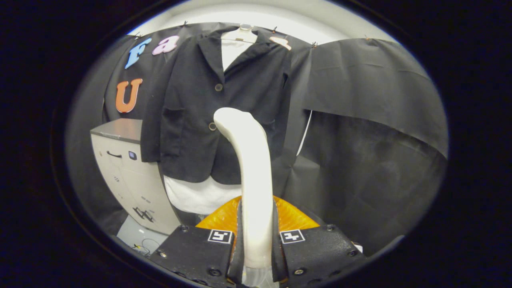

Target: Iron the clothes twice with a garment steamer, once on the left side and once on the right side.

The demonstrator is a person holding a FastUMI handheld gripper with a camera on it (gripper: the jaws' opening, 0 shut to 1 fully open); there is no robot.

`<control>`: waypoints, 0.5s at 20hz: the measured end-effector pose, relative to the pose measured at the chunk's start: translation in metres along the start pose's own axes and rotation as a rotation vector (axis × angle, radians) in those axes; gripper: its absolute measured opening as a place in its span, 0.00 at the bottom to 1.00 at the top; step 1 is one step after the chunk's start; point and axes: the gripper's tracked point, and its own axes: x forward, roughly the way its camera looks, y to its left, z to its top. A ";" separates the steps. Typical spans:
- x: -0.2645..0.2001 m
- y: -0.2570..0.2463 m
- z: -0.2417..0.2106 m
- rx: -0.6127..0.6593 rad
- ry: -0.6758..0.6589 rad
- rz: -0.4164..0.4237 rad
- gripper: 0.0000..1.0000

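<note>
- The claw (256, 240) is clamped on the steamer (250, 172); both fingers press on its white handle, one from each side.
- The steamer stands upright between the fingers and rises ahead of them. Its top end bends to the left, and the rounded tip is in front of the jacket (212, 100), near the lower button (212, 126).
- If the tip touches the cloth, I cannot tell.
- An orange ribbed part (294, 218) of the steamer shows just behind the fingers, on both sides of the handle.
- The jacket is dark and hangs on a hanger (245, 30) in front of the black wall (372, 120). Two buttons are visible on its front, one above the other; the upper button (218, 87) is below the lapels.
- A white shirt (200, 196) is under the jacket. It shows at the collar and below the hem.
- The tip is at the middle of the jacket, close to the button line.
- A pale cabinet (128, 176) stands to the left of the jacket, partly behind its sleeve. It has a grey top and a dark handle on its front.
- Some thin cable (144, 244) lies on the floor near the foot of the cabinet.
</note>
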 end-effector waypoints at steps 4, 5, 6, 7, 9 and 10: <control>-0.038 -0.019 0.022 0.035 -0.052 -0.008 0.30; -0.045 -0.024 0.025 0.043 -0.062 -0.013 0.30; -0.054 -0.031 0.030 0.048 -0.073 -0.022 0.30; -0.062 -0.038 0.034 0.054 -0.083 -0.031 0.30; -0.076 -0.046 0.041 0.075 -0.098 -0.036 0.30; -0.082 -0.049 0.044 0.086 -0.106 -0.031 0.30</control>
